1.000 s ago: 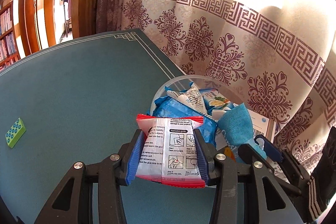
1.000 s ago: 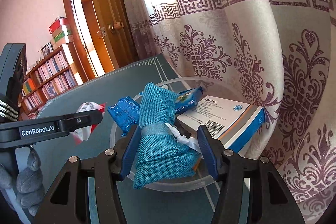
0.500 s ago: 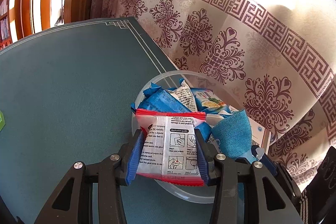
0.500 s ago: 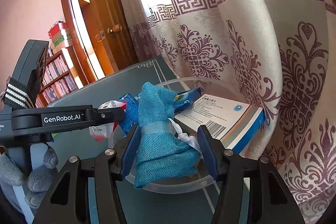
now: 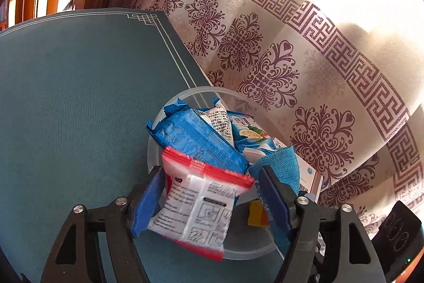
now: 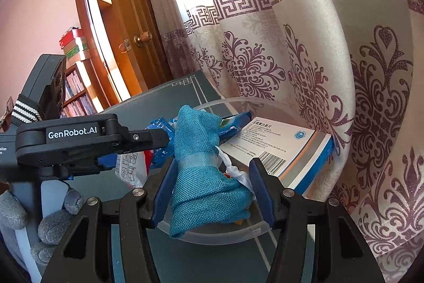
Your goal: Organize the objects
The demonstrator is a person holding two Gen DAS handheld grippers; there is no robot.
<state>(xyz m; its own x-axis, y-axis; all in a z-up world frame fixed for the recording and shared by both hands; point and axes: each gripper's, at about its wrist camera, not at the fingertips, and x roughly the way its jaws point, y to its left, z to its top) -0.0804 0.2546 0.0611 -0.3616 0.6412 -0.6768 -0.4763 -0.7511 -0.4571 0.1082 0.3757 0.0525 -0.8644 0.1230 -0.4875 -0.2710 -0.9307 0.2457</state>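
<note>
The left claw (image 6: 156,147) carries the white brand mark "GenRobot.AI" on the side of its black body. The white and blue carton (image 6: 281,147) bears a barcode, a round blue logo and lines of Chinese print, too small to read. The red-edged sachet (image 5: 198,206) shows numbered pictogram panels and fine instruction text, blurred and illegible. The white packet (image 5: 220,118) carries dense illegible print.

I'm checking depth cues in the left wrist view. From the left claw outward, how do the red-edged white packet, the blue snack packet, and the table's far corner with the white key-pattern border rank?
1. Red-edged white packet: between the open fingers of the left claw, tilted.
2. Blue snack packet: just beyond, in the clear bowl.
3. Table's far corner: farthest, upper left by the curtain.
</note>
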